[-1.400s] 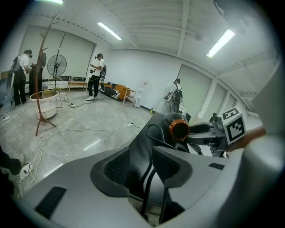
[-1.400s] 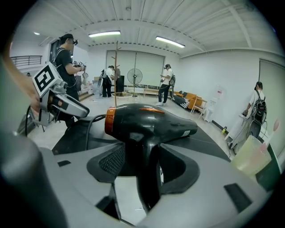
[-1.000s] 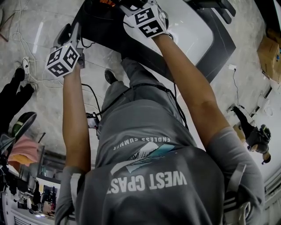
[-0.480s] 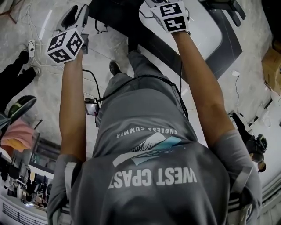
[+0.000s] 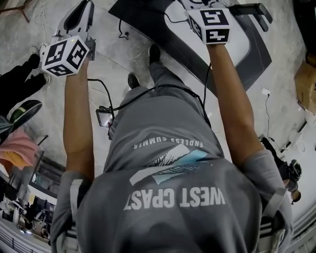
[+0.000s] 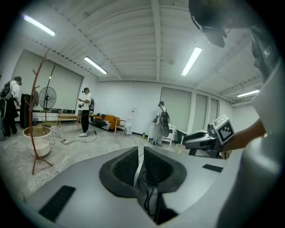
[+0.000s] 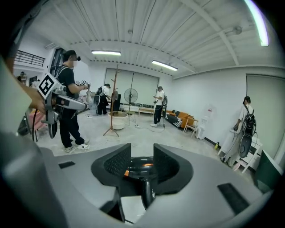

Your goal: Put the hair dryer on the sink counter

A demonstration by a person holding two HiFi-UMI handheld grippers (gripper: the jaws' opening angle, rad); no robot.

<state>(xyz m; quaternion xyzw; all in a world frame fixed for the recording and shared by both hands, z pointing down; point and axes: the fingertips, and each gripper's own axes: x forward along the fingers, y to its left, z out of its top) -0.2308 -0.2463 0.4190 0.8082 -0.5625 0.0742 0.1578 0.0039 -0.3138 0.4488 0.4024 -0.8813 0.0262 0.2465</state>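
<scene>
The black hair dryer [image 7: 141, 165], with an orange glint on its round body, sits between the pads of my right gripper [image 7: 141, 162], its handle hanging down. Those jaws have just been closing and now press on the body. My left gripper [image 6: 139, 164] has also just been closing, to a thin gap, with the dryer's black cord [image 6: 149, 196] caught low between the jaws. In the head view the left gripper [image 5: 84, 11] is raised at top left. The right gripper [image 5: 197, 6] is over the dark sink counter [image 5: 254, 57] and its white basin [image 5: 234, 39].
Several people stand about the room [image 6: 84, 111] [image 7: 69, 102] [image 7: 244, 129]. A coat stand [image 7: 115, 100], a fan [image 6: 46, 98] and an orange sofa [image 6: 107, 121] stand on the concrete floor, where cables lie. A cardboard box [image 5: 306, 79] is to the right of the counter.
Both grippers have come up toward the head camera. The right one has shifted rightward over the basin, and the left one now reaches further up the picture.
</scene>
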